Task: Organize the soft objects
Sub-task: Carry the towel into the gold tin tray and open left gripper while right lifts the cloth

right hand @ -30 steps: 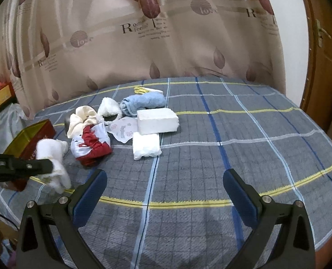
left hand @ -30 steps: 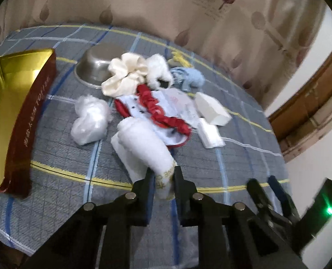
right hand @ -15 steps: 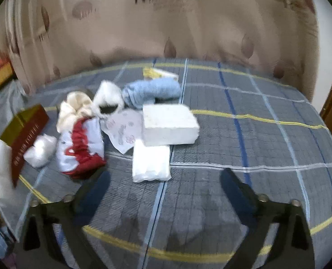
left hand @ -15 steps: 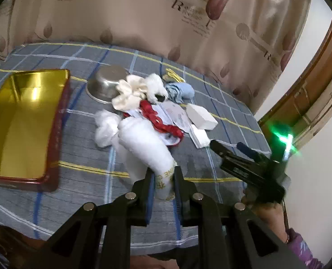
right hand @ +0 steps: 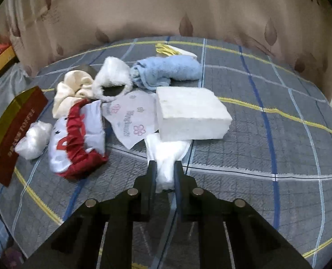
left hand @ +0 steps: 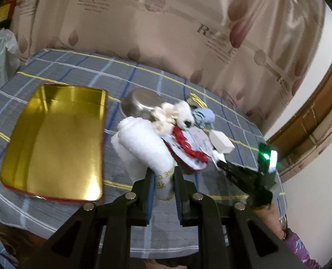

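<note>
My left gripper [left hand: 163, 176] is shut on one end of a rolled white towel [left hand: 141, 143] with gold lettering, held up above the checked cloth beside the gold tin tray [left hand: 53, 141]. My right gripper [right hand: 164, 172] points down at a soft white packet [right hand: 166, 154]; its jaws are closing and the pads press on the packet's near end. In the left wrist view the right gripper [left hand: 222, 165] shows at the pile's right edge. A white foam block [right hand: 190, 114] lies just behind the packet.
The pile holds a blue towel [right hand: 166, 71], a fluffy white band [right hand: 113, 76], a cream scrunchie [right hand: 71, 89], a red-and-white cloth [right hand: 76, 139], a printed packet [right hand: 132, 116] and a crumpled white bag [right hand: 33, 139]. A steel bowl [left hand: 141, 104] stands behind. A curtain hangs at the back.
The left gripper rose with the white towel and drew back, bringing the gold tray fully into view. The right gripper went from wide open to shut on the white packet, moving forward and down.
</note>
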Motion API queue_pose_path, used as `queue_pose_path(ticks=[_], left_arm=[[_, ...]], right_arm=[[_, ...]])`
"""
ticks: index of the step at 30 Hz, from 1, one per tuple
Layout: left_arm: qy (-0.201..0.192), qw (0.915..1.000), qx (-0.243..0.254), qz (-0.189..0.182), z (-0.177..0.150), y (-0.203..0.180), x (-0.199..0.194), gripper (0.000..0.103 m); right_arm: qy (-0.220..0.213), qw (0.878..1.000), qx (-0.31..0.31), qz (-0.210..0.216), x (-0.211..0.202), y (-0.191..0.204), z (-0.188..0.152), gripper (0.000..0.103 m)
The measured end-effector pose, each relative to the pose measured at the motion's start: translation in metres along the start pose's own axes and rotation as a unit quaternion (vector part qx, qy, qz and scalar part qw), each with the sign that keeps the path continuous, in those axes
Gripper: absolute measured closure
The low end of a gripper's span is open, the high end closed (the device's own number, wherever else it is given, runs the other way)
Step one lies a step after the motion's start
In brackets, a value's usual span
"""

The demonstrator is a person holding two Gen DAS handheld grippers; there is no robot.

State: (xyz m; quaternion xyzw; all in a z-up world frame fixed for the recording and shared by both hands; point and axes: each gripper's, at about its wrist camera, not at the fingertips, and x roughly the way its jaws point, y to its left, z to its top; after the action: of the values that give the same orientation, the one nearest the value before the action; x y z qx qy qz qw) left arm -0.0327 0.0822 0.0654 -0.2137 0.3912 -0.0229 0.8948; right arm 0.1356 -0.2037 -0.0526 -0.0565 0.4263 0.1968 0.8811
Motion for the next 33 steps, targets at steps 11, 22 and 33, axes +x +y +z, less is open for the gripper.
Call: queue_pose_path(ticks=[11,22,33], left_arm=[[0.014,0.9947,0.006,0.102,0.064,0.086,0.015,0.087],[0.064,0.9868,0.02,0.147,0.108,0.158,0.085,0.086],[0.081,0.976,0.034,0.2,0.115,0.17,0.106,0.062]], right_arm=[[-0.026,0.999,0.029,0.01,-0.037,-0.005,-0.039,0.091],[-0.032,0.999,0.033,0.004,-0.047,-0.008,-0.043,0.091],[-0.043,0.999,0.032,0.005,-0.058,-0.006,-0.041,0.091]])
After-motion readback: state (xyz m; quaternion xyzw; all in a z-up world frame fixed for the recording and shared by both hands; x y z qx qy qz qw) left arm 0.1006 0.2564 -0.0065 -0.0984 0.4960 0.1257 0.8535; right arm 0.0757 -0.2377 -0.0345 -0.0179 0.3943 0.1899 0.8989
